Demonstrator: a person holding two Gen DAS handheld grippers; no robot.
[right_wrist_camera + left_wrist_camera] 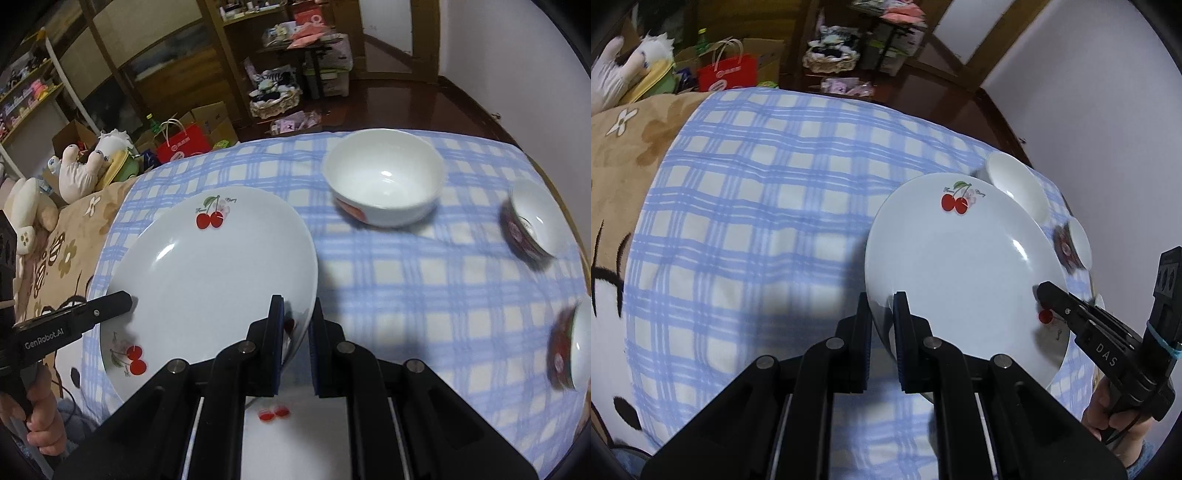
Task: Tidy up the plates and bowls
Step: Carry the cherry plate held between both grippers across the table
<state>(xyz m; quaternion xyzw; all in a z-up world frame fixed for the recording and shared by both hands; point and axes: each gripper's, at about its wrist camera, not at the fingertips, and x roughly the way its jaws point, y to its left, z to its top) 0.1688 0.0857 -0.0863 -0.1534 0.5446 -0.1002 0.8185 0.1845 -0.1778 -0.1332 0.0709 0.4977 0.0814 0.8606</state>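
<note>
A white plate with red cherry prints (953, 258) (210, 266) hangs tilted above the blue checked cloth (757, 184), held from two sides. My left gripper (882, 301) is shut on its near left rim and shows from the side in the right wrist view (123, 298). My right gripper (297, 306) is shut on the opposite rim, its tip (1044, 291) reaching over the plate's edge. A second cherry plate (273, 432) lies on the cloth under the right gripper. Further back stand a large white bowl (384, 181) (1019, 184) and two small dark-sided bowls (532, 221) (572, 347).
A brown flowered blanket (624, 155) covers the left part of the surface. Beyond the far edge are plush toys (88, 166), a red paper bag (184, 144), cardboard boxes and cluttered shelves. A white wall runs along the right side.
</note>
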